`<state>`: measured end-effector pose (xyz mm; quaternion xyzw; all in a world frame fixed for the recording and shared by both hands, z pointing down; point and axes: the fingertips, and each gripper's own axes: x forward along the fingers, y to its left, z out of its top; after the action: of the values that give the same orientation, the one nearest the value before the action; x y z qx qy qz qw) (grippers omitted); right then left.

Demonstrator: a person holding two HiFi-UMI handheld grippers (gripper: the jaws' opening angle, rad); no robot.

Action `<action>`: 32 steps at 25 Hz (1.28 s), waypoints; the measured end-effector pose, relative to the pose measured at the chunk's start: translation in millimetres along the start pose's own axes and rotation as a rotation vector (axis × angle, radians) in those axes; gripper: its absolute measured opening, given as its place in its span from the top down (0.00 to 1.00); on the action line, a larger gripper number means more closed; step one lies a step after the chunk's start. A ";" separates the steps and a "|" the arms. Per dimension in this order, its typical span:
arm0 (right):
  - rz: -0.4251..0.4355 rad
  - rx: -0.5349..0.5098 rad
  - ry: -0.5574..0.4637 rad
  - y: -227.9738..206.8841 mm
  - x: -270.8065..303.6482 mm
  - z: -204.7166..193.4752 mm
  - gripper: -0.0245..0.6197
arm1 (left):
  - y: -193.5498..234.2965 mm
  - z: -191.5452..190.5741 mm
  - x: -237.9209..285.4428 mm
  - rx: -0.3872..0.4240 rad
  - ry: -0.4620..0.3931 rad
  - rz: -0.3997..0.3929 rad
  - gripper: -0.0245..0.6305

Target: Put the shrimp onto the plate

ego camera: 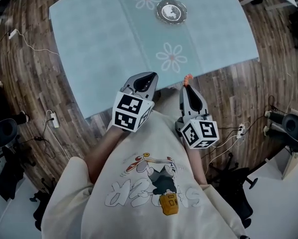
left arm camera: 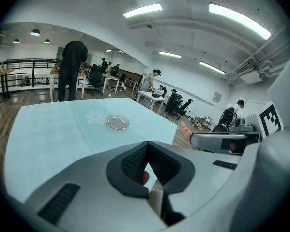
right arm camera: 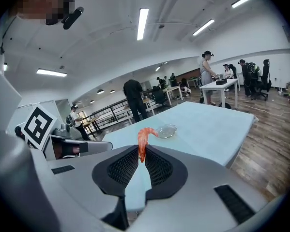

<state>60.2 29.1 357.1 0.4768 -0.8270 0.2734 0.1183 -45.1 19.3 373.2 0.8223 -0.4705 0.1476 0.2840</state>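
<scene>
Right gripper view shows my right claw (right arm camera: 141, 153) pinching the shrimp (right arm camera: 143, 138) at its tips. The plate (right arm camera: 166, 131) sits empty, well apart on the table (ego camera: 89, 34). Pickup's done; carry and release are left. My left claw (left arm camera: 147, 146) is closed on nothing.

The plate (ego camera: 171, 11) is sitting on the counter (ego camera: 89, 44), toward its far side at 12 o'clock. The left tongs (ego camera: 148, 76) and right tongs (ego camera: 187, 86) are hanging side by side by the counter's near edge, the left at 9 o'clock of the right. The shrimp (ego camera: 187, 78) is sticking out of the right tongs' tips toward 12 o'clock, well apart from the plate. A power strip (ego camera: 53, 118) is lying on the floor (ego camera: 34, 83) at 9 o'clock of the left tongs.
</scene>
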 end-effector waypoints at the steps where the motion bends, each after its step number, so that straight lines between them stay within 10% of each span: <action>1: 0.007 -0.004 0.011 -2.4 4.8 2.1 0.87 | -0.5 0.7 3.8 -0.011 0.001 0.002 0.95; 32: 0.310 -0.159 0.204 -102.0 204.6 108.8 0.87 | 73.4 104.4 133.3 -0.198 -0.037 0.351 0.95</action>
<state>48.4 -220.8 395.6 0.3026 -0.8933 0.2692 0.1952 -42.2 -165.0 382.2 0.6983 -0.6239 0.1330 0.3246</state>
